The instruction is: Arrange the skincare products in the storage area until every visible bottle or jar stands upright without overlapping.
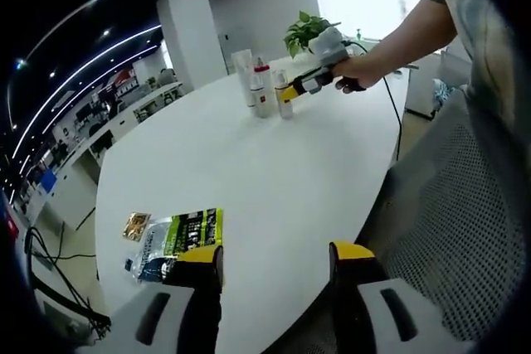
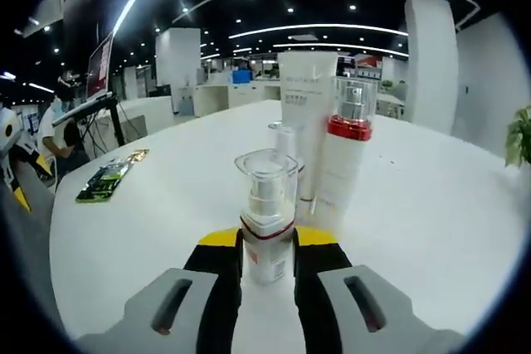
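A small white pump bottle [image 2: 267, 221] with a clear cap and a red band stands upright between the jaws of my right gripper [image 2: 267, 248], which is shut on it. Just behind it stand a tall white tube [image 2: 307, 105], a white bottle with a red collar [image 2: 343, 163] and a smaller bottle [image 2: 283, 135], partly hidden. In the left gripper view the same cluster of bottles [image 1: 264, 89] is far across the white table [image 1: 249, 180]. There a hand holds the right gripper [image 1: 295, 89] against the nearest bottle [image 1: 284, 95]. My left gripper [image 1: 278, 256] is open near the table's edge, holding nothing.
A green packet [image 1: 181, 238] and a small gold packet [image 1: 135, 225] lie on the table close to my left gripper. A potted plant [image 1: 307, 29] stands behind the bottles. A mesh chair [image 1: 465, 205] sits at the table's right side. Desks and a pillar [image 2: 178, 64] fill the office beyond.
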The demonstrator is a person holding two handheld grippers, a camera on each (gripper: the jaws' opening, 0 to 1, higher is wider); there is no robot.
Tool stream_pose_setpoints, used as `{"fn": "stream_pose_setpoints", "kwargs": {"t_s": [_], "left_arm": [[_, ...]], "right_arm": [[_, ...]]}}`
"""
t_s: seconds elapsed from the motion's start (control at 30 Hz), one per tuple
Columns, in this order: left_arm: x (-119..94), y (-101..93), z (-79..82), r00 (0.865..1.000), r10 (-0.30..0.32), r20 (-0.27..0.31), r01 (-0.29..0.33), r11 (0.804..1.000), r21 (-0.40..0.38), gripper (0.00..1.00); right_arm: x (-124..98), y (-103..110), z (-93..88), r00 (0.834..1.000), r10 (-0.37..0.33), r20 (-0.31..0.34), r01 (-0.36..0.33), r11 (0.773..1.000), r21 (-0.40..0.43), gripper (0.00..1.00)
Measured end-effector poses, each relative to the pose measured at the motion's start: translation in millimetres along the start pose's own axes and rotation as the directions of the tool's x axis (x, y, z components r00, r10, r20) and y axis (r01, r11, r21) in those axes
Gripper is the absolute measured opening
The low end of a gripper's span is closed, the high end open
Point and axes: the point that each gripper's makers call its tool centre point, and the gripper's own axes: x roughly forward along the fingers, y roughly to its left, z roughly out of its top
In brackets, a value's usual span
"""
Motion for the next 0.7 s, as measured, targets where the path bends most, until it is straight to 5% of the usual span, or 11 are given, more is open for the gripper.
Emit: {"fn": "stream_pose_setpoints", "kwargs": {"t_s": [0.53, 0.7], "left_arm": [[1, 0.9, -3.6, 1.000, 0.002, -0.019, -0.002, 1.000, 0.004, 0.51], [-1, 3.2, -2.2, 1.000, 0.014, -0.013, -0.014, 1.000, 0.007, 0.51]], "right_arm": [[20, -33, 8.8, 0.998, 0.024, -0.058, -0.029, 0.996, -0.084, 0.21], [20, -36, -3.0, 0.992, 0.023, -0.123, -0.034, 0.995, -0.090, 0.22]]}}
